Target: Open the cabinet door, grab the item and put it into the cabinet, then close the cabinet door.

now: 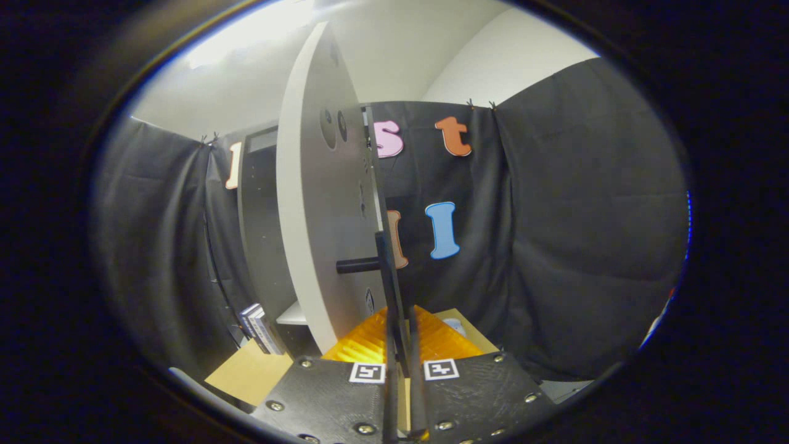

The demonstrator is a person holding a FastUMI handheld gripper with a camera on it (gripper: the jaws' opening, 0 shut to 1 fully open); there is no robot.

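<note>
Gripper view has the jaws (400,354) nearly closed on the edge of the half-open door (320,203) by its handle (357,266), so opening seems underway; next, swing it wider, then fetch the item, unidentified.

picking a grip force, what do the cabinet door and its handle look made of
Cabinet door: looks like laminated board, smooth matte pale grey, flat with a clean edge; the core can't be told. Handle: a thin dark bar on a round black post, likely metal or hard plastic, matte. The gripper fingers stand nearly together around the handle bar.
</note>
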